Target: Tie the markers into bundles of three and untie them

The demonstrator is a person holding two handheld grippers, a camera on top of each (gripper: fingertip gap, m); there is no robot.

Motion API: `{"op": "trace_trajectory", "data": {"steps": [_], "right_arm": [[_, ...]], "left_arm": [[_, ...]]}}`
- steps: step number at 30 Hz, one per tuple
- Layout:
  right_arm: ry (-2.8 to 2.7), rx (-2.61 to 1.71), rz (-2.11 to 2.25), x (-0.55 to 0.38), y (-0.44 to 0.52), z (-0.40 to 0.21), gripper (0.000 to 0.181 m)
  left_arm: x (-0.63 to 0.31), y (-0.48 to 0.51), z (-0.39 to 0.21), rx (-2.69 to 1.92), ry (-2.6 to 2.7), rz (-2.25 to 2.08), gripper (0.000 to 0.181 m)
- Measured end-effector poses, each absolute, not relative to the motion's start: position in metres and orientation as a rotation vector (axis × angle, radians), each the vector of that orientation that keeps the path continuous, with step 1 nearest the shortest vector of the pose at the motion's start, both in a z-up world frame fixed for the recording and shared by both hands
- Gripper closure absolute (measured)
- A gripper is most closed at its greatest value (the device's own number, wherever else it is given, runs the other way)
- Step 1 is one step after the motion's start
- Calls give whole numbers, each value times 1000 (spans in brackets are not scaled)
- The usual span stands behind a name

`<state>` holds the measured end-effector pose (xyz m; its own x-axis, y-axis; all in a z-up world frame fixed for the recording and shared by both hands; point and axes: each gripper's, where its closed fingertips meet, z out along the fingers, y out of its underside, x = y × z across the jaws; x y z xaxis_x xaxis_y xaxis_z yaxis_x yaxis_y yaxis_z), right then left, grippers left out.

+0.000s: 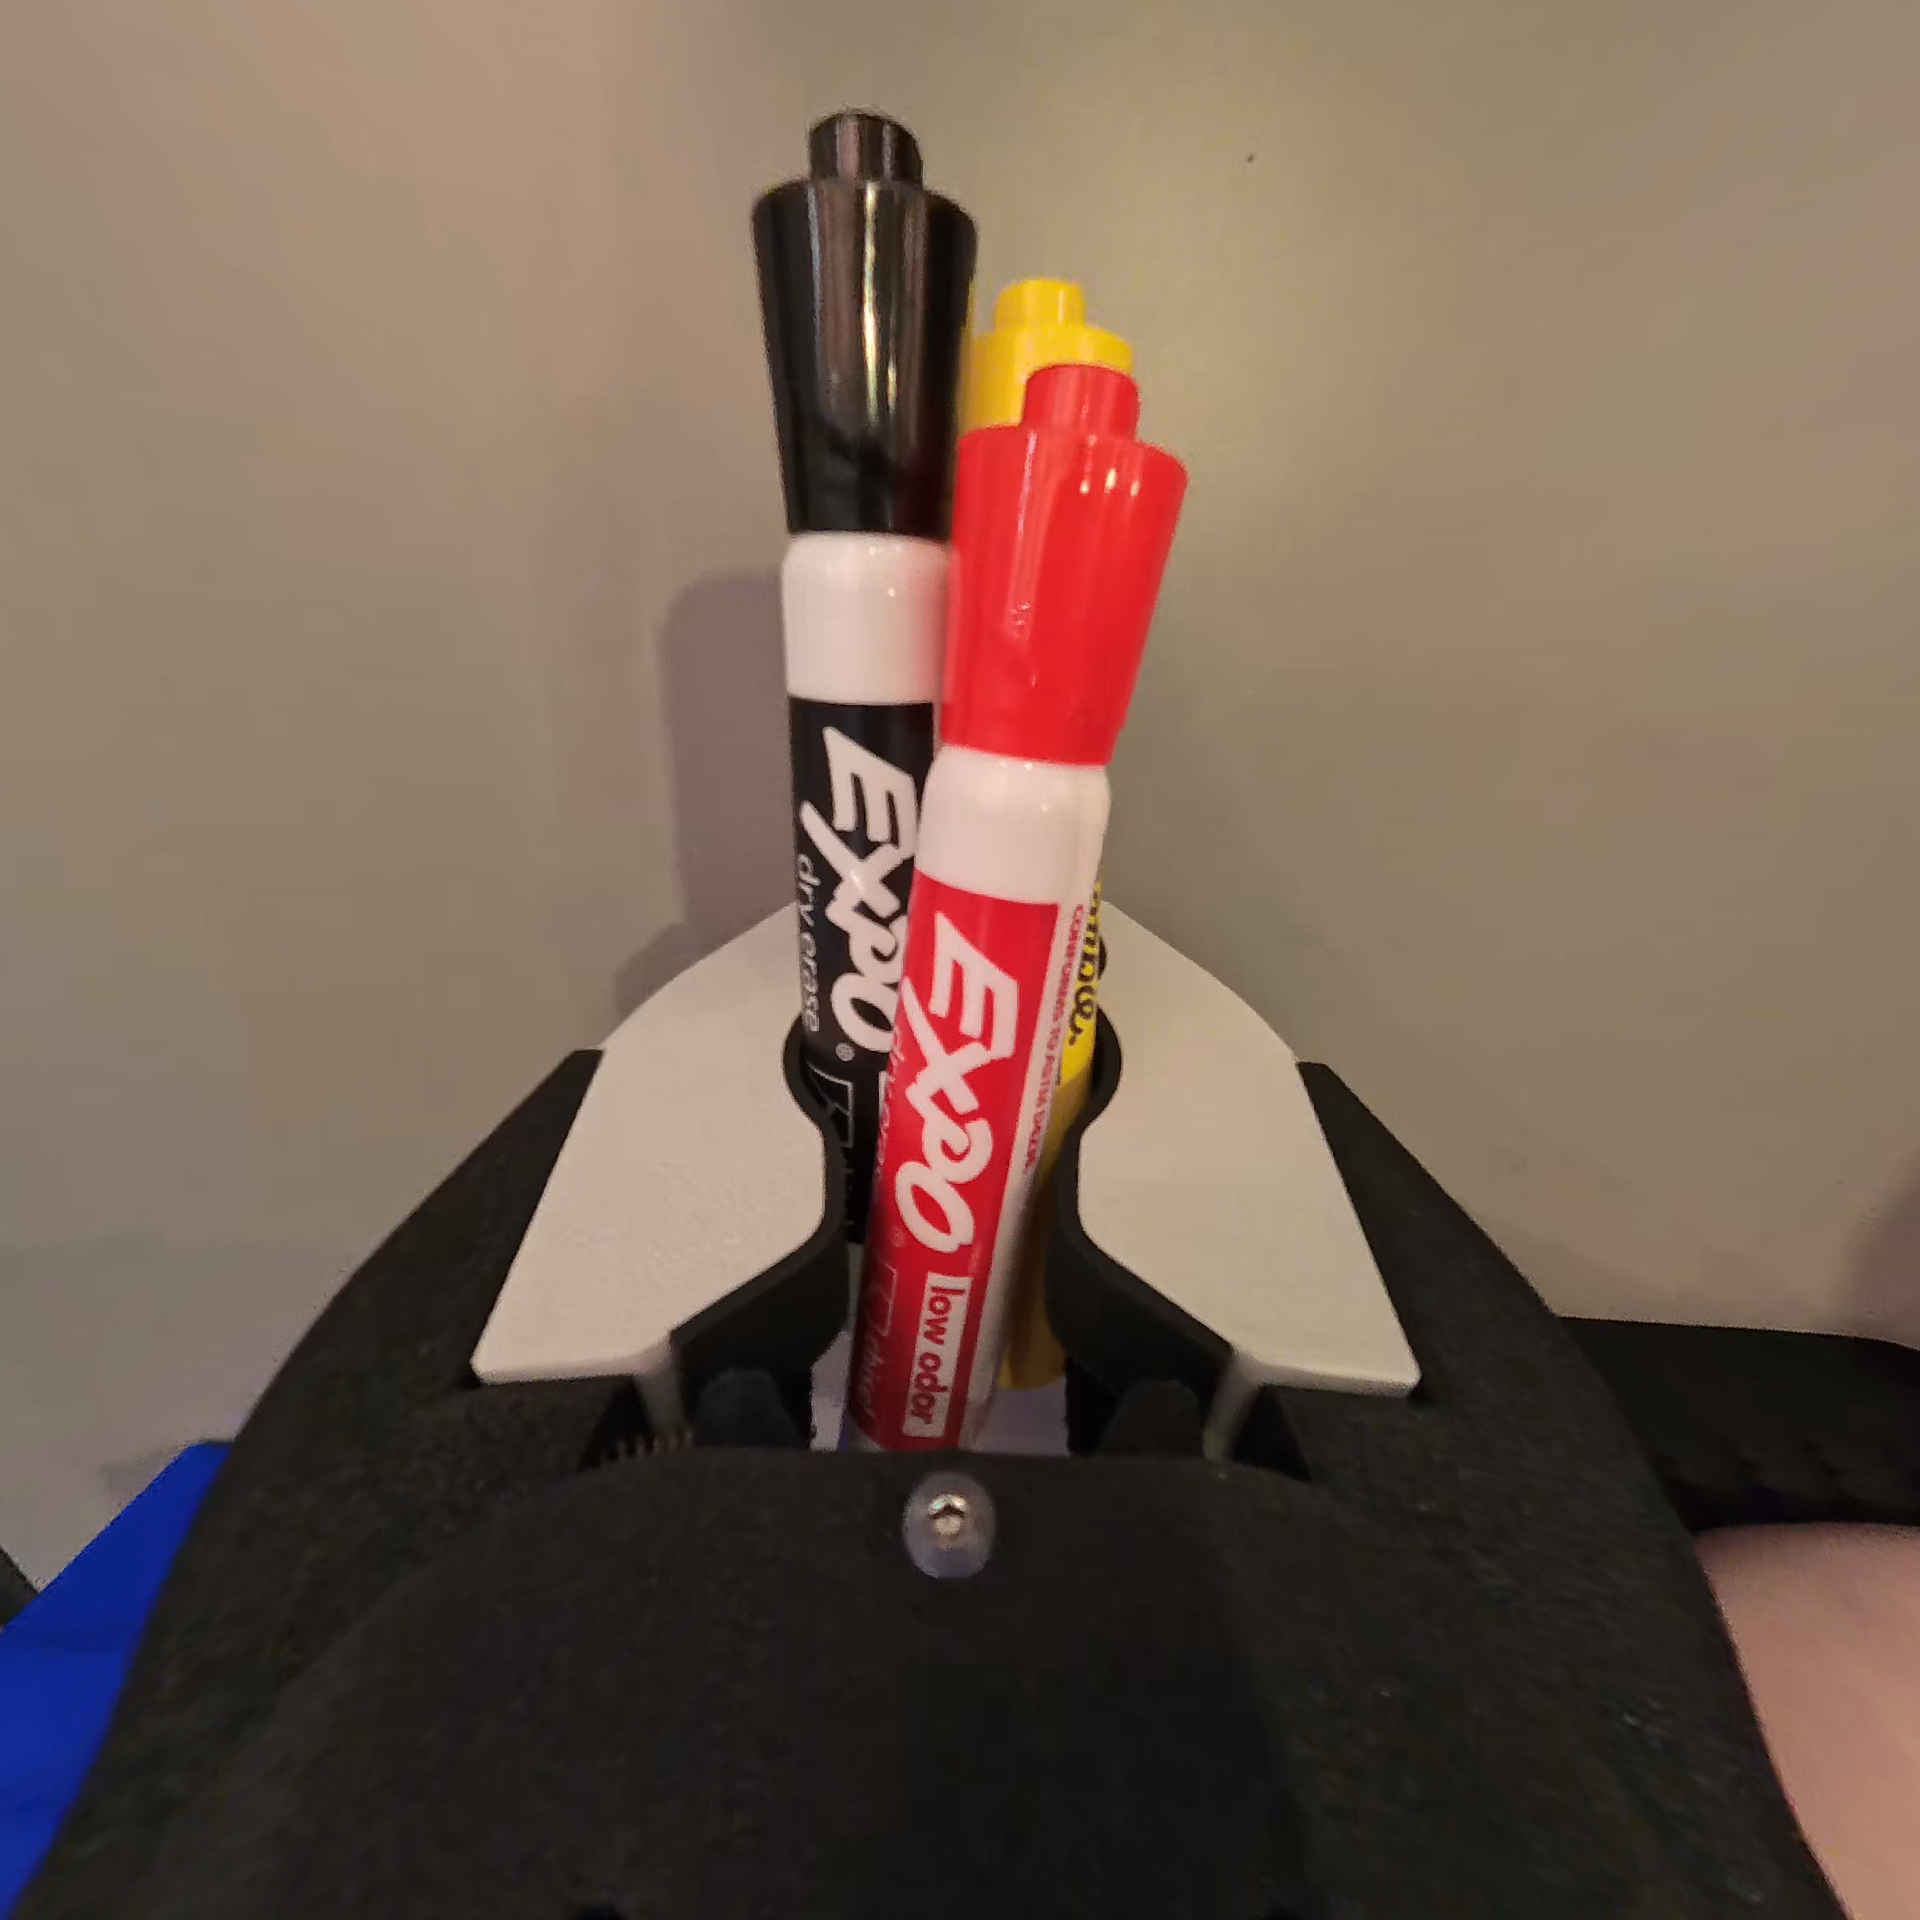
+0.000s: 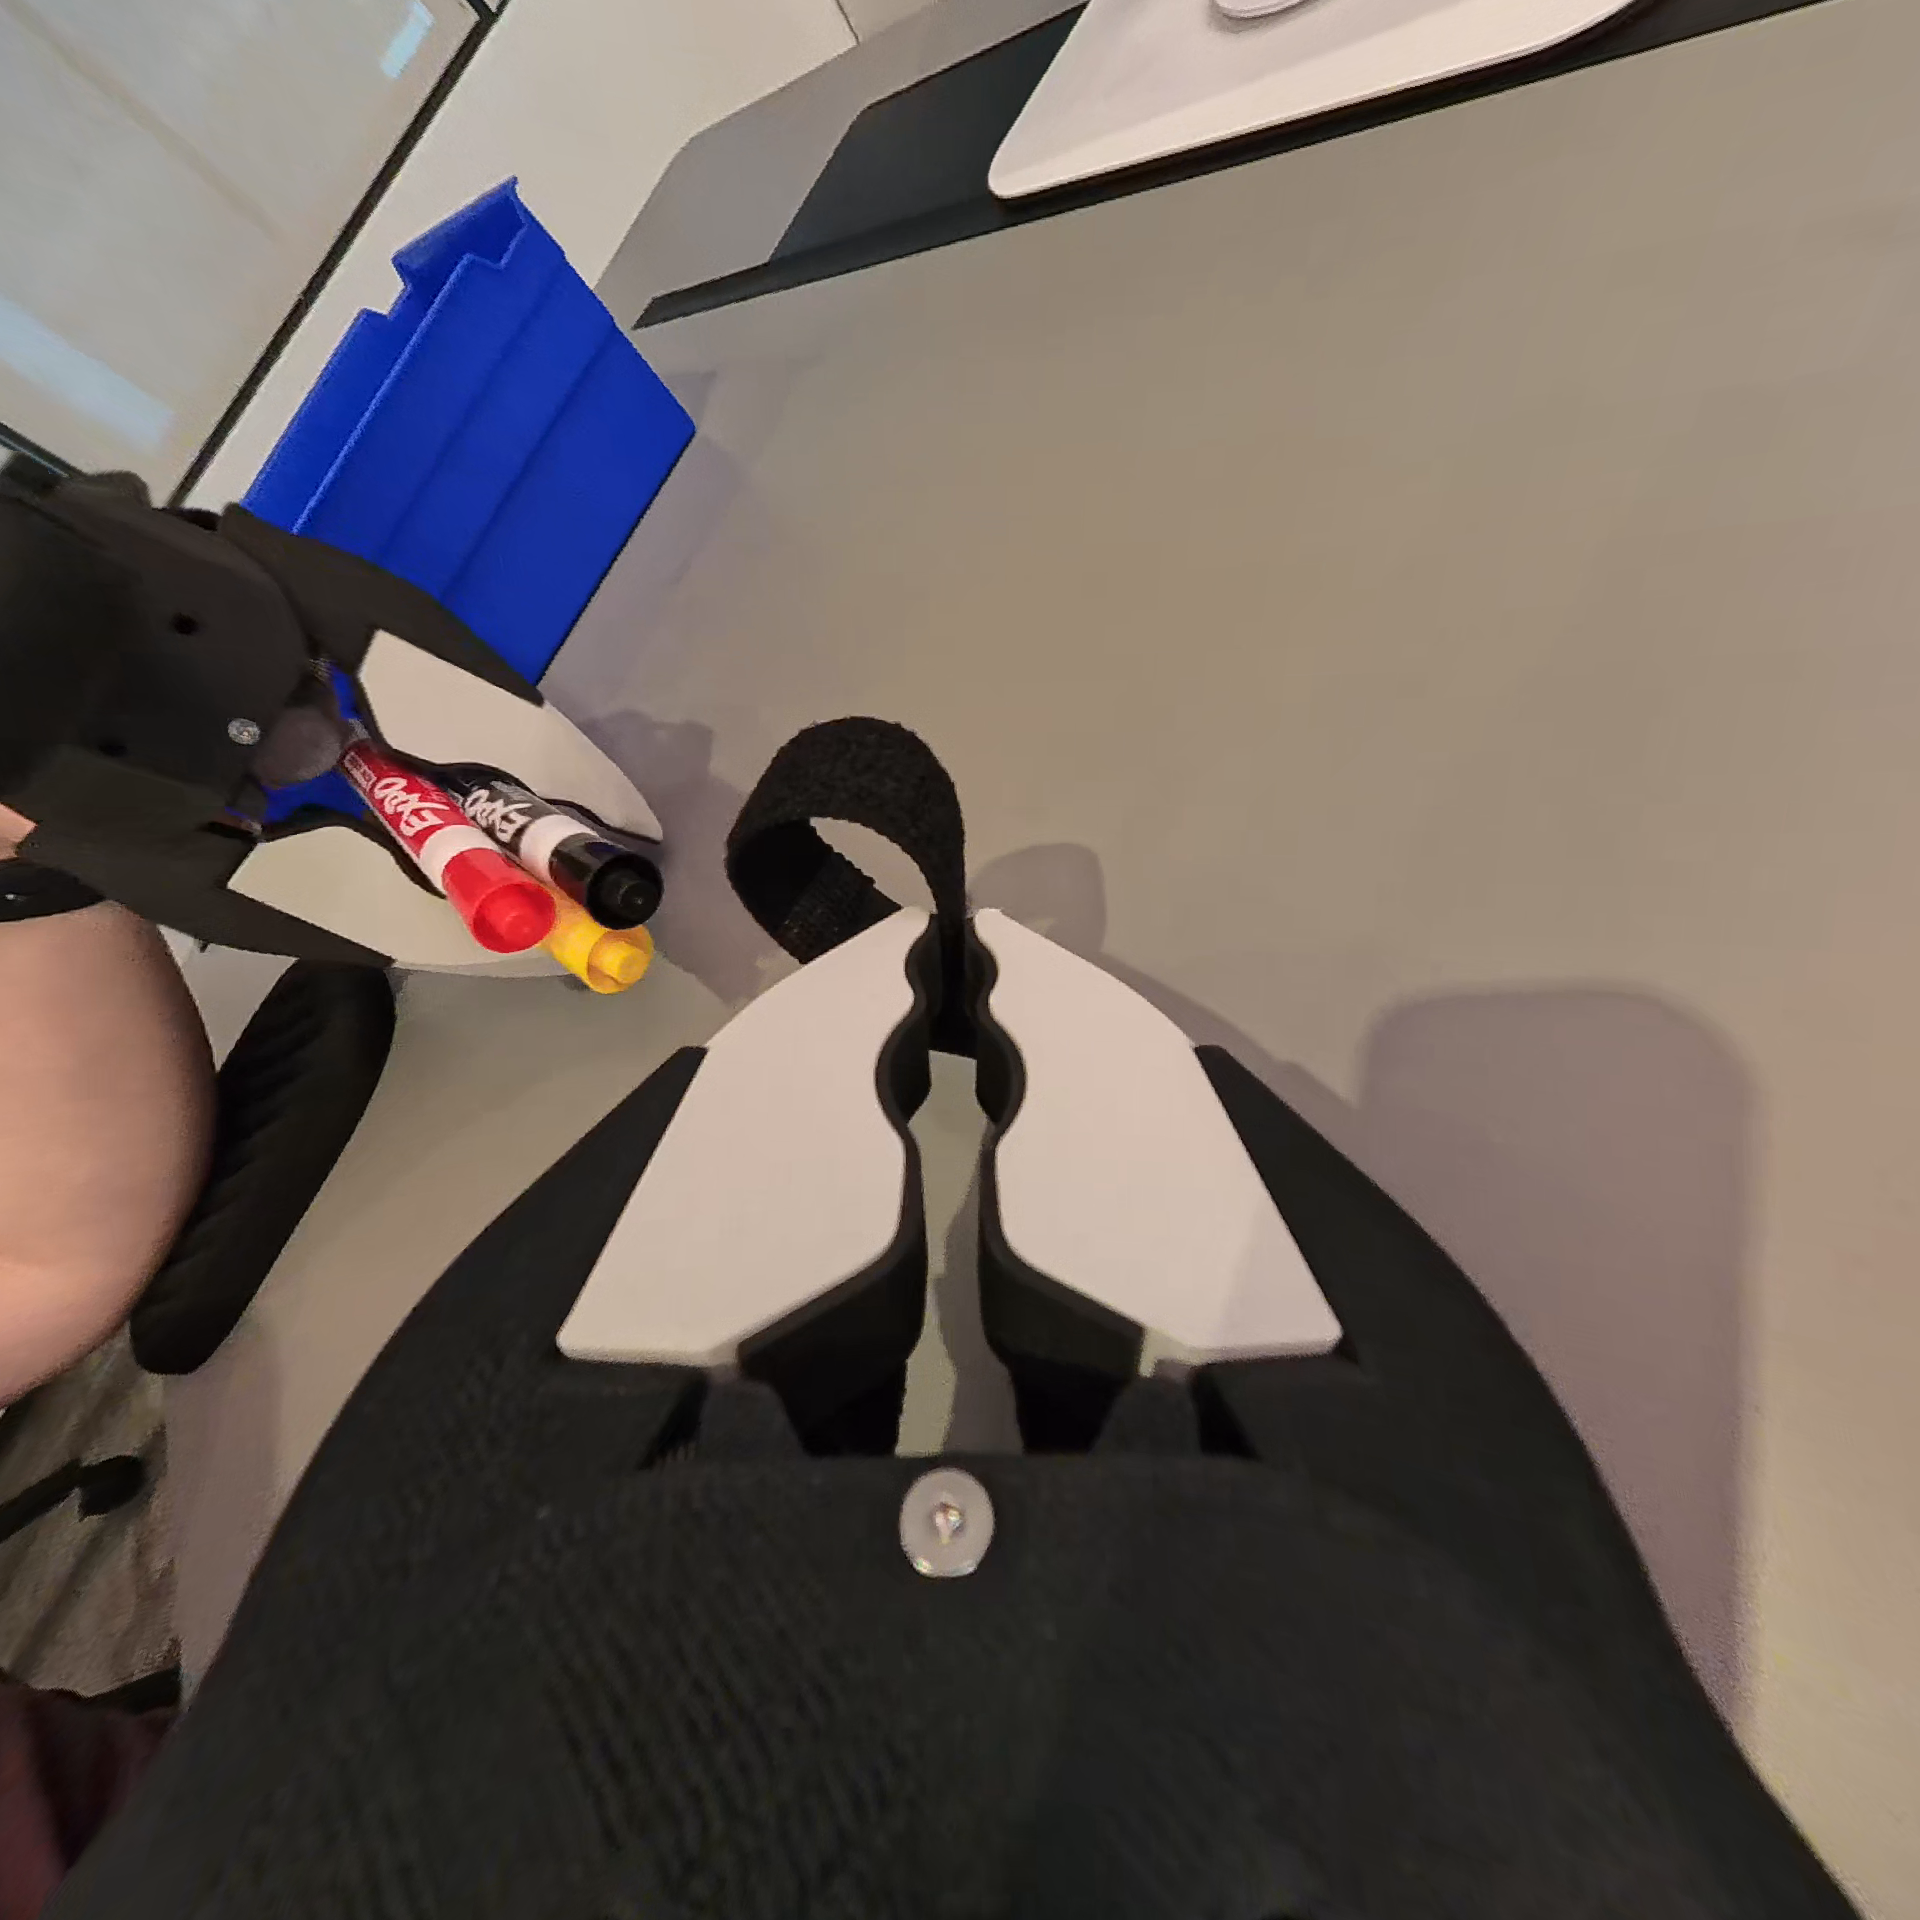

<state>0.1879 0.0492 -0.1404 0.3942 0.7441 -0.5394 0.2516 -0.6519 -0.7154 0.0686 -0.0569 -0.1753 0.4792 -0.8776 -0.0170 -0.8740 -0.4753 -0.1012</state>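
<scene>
Meanwhile, blue bin behind; left gripper clamped round three unbound markers, caps forward. Right gripper nearly closed, pinching black strap (curled, floppy). Risk: uneven markers slipping, strap snagging on itself.

The black marker, red marker and yellow marker each have a cap in their own colour, the first two with white collars and white lettering. At the bench's ten o'clock a bright blue bin stands on its matt grey-beige surface. The strap is plain black; both grippers are black with pale grey fingers.
</scene>
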Motion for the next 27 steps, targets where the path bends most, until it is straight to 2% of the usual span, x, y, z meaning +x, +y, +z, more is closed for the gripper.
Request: {"op": "trace_trajectory", "data": {"steps": [11, 18, 24, 27], "right_arm": [[-904, -2093, 1139, 195, 49, -143, 178], [-940, -2062, 1129, 198, 46, -137, 178], [-957, -2033, 1116, 204, 49, -130, 178], [-971, -2027, 1112, 205, 49, -131, 178]], "left_arm": [[65, -64, -182, -2668, 1577, -76, 139], [40, -78, -181, -2789, 1657, 249, 138], [42, -85, -181, -2865, 1737, 103, 138], [25, -83, -180, -2970, 1841, 326, 139]]}}
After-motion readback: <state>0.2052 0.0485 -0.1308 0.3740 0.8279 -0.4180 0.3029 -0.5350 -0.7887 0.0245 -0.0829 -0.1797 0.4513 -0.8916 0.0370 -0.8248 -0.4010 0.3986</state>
